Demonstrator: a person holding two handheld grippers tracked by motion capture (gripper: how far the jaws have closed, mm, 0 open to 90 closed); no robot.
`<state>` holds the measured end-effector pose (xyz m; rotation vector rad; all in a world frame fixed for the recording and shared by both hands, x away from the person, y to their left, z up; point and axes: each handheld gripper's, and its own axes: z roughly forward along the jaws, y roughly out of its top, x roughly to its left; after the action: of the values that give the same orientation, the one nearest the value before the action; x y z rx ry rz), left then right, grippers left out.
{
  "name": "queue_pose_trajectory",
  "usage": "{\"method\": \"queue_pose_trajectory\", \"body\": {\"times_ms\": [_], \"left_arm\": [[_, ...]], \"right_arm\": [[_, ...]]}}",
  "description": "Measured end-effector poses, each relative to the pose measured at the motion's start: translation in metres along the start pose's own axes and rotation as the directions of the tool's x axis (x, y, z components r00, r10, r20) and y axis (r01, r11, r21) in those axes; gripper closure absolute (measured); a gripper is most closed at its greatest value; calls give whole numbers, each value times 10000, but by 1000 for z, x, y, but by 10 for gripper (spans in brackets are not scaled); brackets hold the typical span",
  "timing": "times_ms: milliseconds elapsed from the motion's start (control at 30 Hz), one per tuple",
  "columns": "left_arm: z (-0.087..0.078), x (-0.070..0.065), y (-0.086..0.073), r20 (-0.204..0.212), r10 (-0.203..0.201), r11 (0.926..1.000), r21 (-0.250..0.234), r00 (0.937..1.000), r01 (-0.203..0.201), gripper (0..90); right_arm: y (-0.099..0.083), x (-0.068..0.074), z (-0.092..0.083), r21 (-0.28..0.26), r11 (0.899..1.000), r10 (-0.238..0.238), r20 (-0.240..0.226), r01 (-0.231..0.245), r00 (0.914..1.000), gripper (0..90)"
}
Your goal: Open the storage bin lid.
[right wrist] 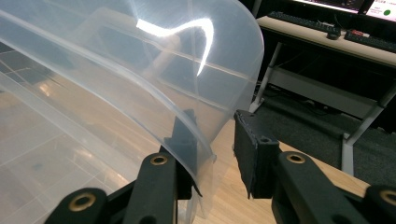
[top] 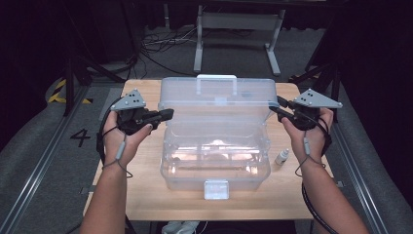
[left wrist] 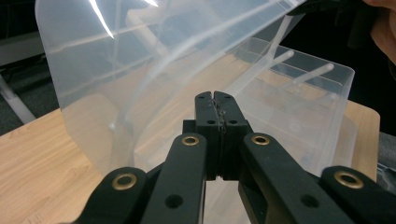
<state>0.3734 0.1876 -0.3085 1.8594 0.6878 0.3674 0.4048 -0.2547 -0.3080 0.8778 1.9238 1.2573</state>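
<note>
While open, right tongs [right wrist: 219,154] astride raised lid [top: 216,100] edge

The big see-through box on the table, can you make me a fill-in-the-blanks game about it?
1. The lid of the clear box is ____.
2. The small bottle stands on the table on the person's ____ side of the box.
3. The left gripper has its jaws ____.
4. The right gripper has the lid's edge ____ its open jaws.

Missing words: open; right; shut; between
</note>
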Motion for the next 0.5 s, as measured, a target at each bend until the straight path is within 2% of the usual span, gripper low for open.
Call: {"method": "queue_pose_trajectory", "body": {"times_ms": [233,367,500], "left_arm": [[-10,0,-12,-47,-271,9990,356,9996,272,885],[-11,-1,-18,-50,-290,9975,642,9996,293,889],[-16,1,-22,-221,-380,9968,694,9990,394,892]], "right_arm": [[3,-2,5,-112,9999,123,92,-122,9999,699],[6,-5,9,-31,9993,372,113,-371,9992,705],[9,-6,12,75,9986,518,158,-520,9985,707]]}}
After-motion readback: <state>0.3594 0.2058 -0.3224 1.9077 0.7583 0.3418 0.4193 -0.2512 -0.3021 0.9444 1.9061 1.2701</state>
